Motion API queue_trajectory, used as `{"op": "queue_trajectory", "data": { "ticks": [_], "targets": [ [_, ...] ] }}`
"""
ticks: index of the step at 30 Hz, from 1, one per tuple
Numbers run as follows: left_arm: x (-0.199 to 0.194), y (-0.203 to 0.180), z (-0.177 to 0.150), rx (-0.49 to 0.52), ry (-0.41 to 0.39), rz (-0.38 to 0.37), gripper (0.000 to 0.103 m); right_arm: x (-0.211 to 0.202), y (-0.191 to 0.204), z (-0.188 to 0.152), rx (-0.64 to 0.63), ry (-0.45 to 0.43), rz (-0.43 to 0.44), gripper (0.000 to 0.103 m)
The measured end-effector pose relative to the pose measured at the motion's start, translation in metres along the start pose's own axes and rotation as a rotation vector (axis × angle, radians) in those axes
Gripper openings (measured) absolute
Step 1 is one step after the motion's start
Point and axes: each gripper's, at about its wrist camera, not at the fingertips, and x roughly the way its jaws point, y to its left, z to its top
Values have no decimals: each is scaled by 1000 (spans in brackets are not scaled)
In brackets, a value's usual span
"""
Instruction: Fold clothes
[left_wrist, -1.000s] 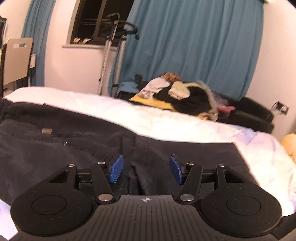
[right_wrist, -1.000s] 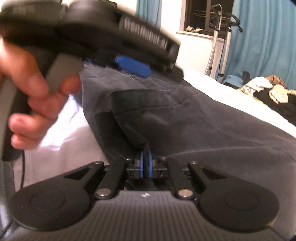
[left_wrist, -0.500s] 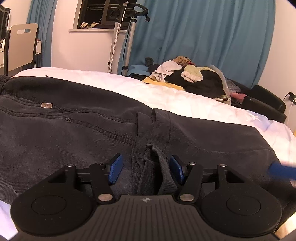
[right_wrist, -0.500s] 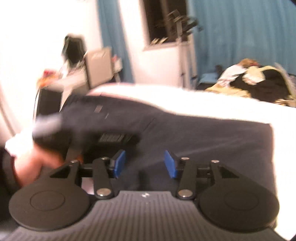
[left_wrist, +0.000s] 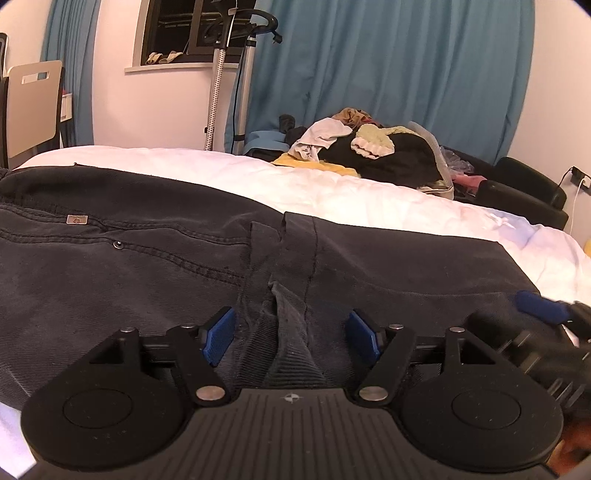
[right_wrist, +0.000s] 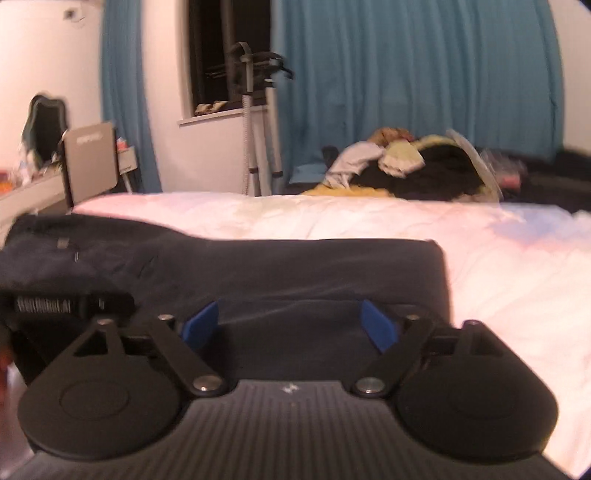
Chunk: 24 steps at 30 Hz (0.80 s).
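Dark grey trousers (left_wrist: 147, 266) lie folded across the white bed (left_wrist: 332, 184). My left gripper (left_wrist: 291, 334) hovers low over their bunched middle seam; its jaws are opening, and a ridge of cloth rises between the blue pads without being pressed. The right gripper shows at the right edge of the left wrist view as a blue fingertip (left_wrist: 539, 304). In the right wrist view the trousers (right_wrist: 295, 273) end in a straight folded edge, and my right gripper (right_wrist: 290, 325) is opening wide just above that cloth, pads clear of it. The left gripper's body (right_wrist: 66, 304) shows at the left.
A heap of mixed clothes (left_wrist: 373, 151) lies at the far side of the bed, before blue curtains (left_wrist: 388, 66). A garment steamer stand (left_wrist: 221, 74) and a chair (left_wrist: 33, 103) stand by the window. Bare white bedding (right_wrist: 498, 266) stretches right of the trousers.
My right gripper has let go of the trouser cloth, opened wide and swung to the right along the fold. The left gripper sank slightly and its jaws spread a little.
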Motion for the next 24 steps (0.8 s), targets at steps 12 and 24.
{"op": "queue_trajectory", "data": {
  "ticks": [12,24],
  "targets": [
    [2,-2,-4,-4,-8,-11,85,23,12,-23,-69,2,-14,103],
    [3,-3,-6,2,-12,-16,92,21,12,-24,-72,-15,-11,103]
  ]
}}
